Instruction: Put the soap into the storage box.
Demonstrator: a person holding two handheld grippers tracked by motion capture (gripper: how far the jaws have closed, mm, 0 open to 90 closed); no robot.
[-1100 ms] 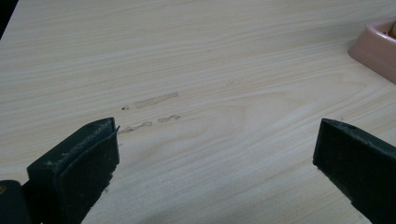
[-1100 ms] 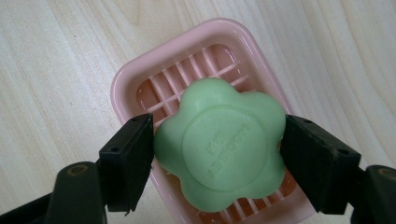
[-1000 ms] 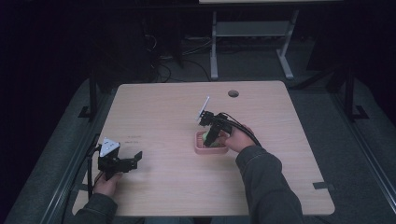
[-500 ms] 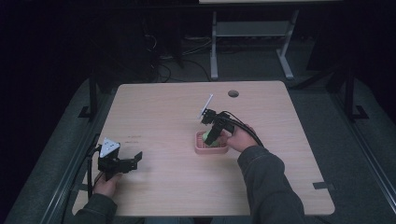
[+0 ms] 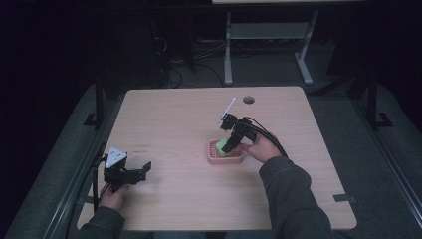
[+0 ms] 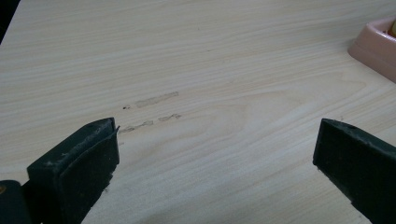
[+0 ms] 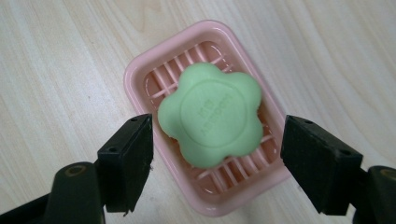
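Two grippers up top: right gripper (image 5: 230, 145) now lower over soap (image 5: 222, 151) in dish (image 5: 214, 158), closing in for a grab; left gripper (image 5: 142, 172) idle, unmoved. Left view: jaws wide over table (image 6: 210, 84). Right view: jaws apart, flanking soap (image 7: 210, 120); embossed lettering, unreadable.

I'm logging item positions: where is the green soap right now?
The green soap lies in the pink soap dish near the table's middle, right of centre in the high view, between the open jaws of the right tongs.
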